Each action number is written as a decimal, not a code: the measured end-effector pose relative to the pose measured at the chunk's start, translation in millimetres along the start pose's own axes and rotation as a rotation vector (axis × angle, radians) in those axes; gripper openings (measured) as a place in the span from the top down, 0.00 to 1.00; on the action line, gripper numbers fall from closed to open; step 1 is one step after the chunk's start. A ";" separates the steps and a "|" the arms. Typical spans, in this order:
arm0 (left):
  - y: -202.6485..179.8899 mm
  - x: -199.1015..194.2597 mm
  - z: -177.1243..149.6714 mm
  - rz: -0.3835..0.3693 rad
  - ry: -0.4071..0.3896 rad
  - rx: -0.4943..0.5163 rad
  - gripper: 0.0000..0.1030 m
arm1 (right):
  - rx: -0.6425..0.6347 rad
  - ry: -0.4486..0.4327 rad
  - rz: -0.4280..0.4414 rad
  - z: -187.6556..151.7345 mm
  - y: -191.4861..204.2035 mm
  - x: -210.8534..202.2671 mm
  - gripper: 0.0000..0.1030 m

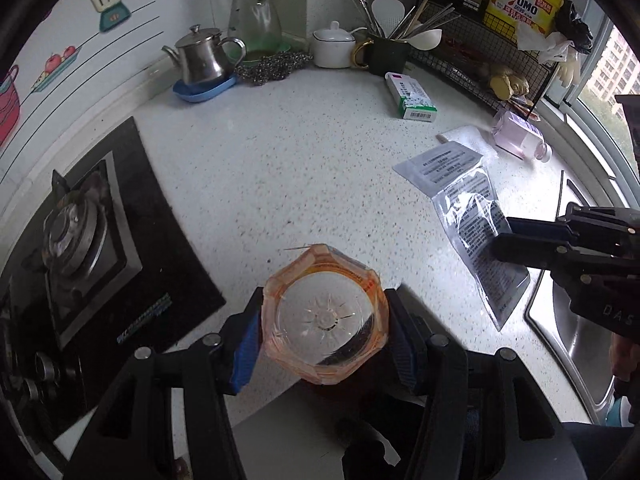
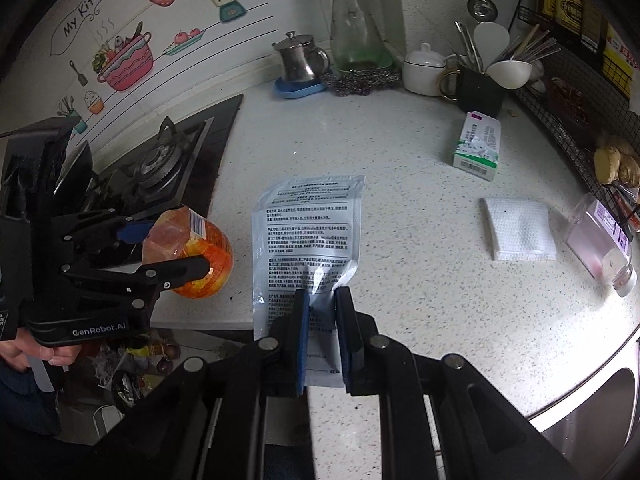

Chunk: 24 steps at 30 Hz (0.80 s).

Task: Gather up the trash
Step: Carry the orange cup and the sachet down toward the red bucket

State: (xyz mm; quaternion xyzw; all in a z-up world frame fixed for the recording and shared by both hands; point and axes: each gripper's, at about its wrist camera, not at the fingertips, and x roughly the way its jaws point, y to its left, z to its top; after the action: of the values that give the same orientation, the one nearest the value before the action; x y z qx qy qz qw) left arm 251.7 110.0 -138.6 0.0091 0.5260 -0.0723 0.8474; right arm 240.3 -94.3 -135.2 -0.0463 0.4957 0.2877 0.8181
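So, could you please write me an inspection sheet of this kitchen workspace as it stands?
Surface: speckled white countertop, gas hob at one end, sink at the other.
Job's things: orange plastic cup; printed foil pouch; folded tissue; medicine box; pink bottle lying down.
Clutter: steel teapot, glass carafe, utensil mug, wire rack.
Grippers: left gripper grips the cup; right gripper pinches the pouch's edge.
Cables: nothing seen.
Surroundings: wall stickers, window.

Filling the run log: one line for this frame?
left tool: shut on orange plastic bottle | right tool: shut on silver printed foil pouch | both over white speckled counter
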 end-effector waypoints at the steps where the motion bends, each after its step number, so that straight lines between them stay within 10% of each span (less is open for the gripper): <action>1: 2.5 -3.6 -8.0 0.004 -0.002 -0.004 0.48 | -0.004 0.002 0.004 -3.6 7.0 0.1 0.88; 24: 21.1 17.2 -191.8 0.001 0.121 -0.163 0.48 | -0.041 0.152 -0.018 -125.1 117.0 42.2 0.88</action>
State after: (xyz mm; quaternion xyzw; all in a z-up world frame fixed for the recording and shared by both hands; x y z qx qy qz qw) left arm 91.3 146.5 -240.9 -0.0551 0.5803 -0.0280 0.8121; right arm 96.2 -24.4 -209.1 -0.0893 0.5497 0.2863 0.7797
